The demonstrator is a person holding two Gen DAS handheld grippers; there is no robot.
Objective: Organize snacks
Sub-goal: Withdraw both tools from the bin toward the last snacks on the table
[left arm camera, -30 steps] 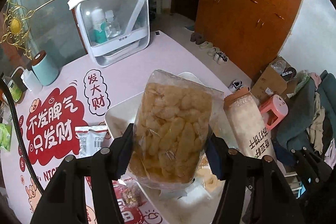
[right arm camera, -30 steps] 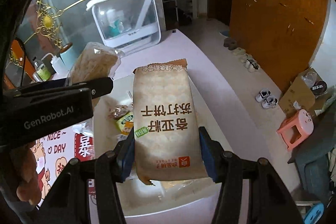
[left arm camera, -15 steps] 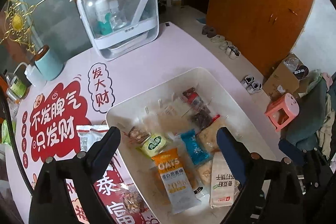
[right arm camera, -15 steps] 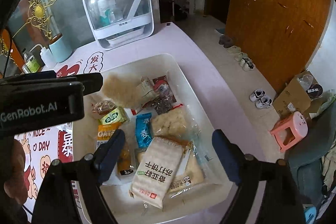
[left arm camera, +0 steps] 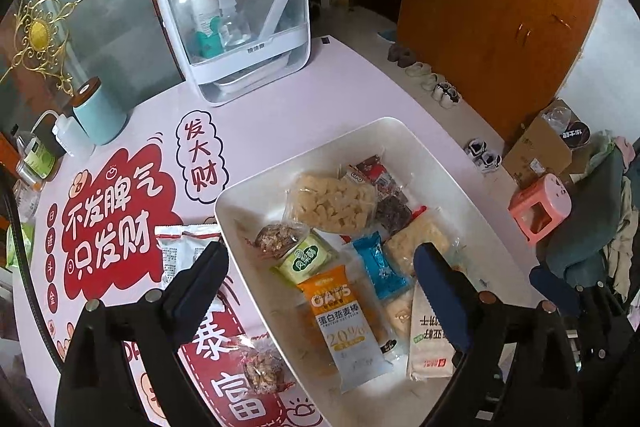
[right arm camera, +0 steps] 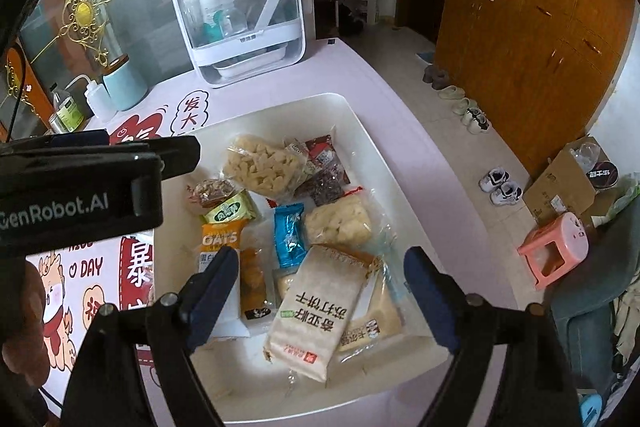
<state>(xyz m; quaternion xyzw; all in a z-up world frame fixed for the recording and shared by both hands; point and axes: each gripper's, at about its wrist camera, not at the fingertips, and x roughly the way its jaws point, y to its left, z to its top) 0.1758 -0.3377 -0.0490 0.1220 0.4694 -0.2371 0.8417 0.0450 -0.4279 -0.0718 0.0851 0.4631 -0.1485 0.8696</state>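
Beige cracker pack [right arm camera: 320, 311] now in tray [right arm camera: 360, 115]

oats bar wrapper [left arm camera: 346, 315]: "OATS", "20%" | left gripper [right arm camera: 80, 195] body: "GenRobot.AI" | table mat [left arm camera: 108, 227]: "不发脾气 只发财", "发大财"; right wrist view adds "DAY" | cracker pack [right arm camera: 320, 311]: "奇亚籽苏打饼干", upside down | storage box [left arm camera: 248, 27] front: small label, unreadable

in the left wrist view the cracker pack [left arm camera: 430, 339] is half hidden behind a blue gripper pad. the silver packet [left arm camera: 182, 251] (print too small to read) slips under the other pad, and the bottles inside the clear cabinet [left arm camera: 240, 23] blur together.
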